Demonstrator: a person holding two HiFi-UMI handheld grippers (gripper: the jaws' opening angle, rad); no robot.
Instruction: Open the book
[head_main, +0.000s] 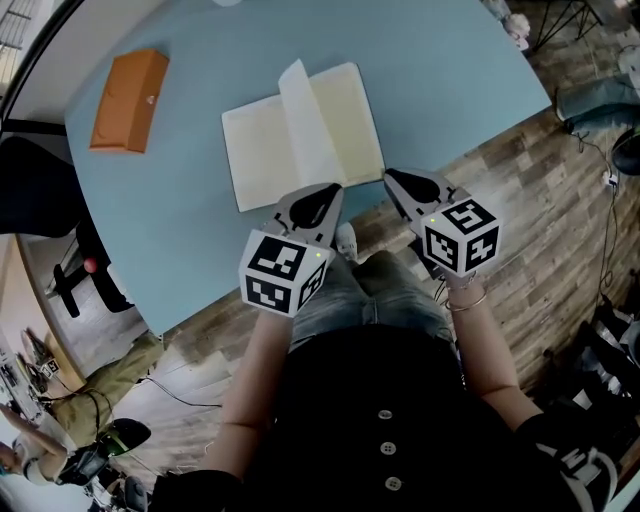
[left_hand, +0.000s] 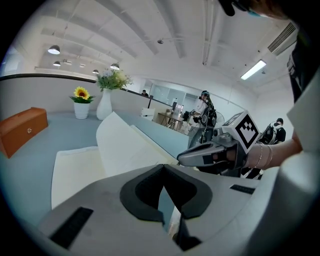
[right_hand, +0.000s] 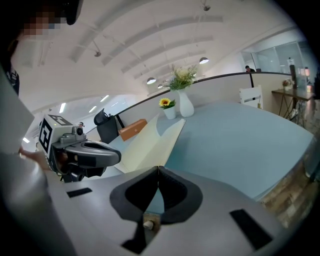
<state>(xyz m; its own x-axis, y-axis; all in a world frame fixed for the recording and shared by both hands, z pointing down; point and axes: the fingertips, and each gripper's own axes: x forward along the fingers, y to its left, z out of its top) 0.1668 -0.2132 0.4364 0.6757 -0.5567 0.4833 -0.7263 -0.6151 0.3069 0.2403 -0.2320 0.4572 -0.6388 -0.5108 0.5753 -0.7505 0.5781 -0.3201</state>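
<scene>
The book lies open on the light blue table, cream pages up, with one leaf standing up near its middle. In the left gripper view the standing leaf curves above the flat page. My left gripper is shut and empty, its tip at the book's near edge. Shut as well, my right gripper holds nothing and sits just off the book's near right corner. The book shows ahead-left in the right gripper view, beside the left gripper.
An orange case rests at the table's far left. A white vase with flowers and a small sunflower pot stand at the far edge. The table's near edge runs just under both grippers, above wood flooring.
</scene>
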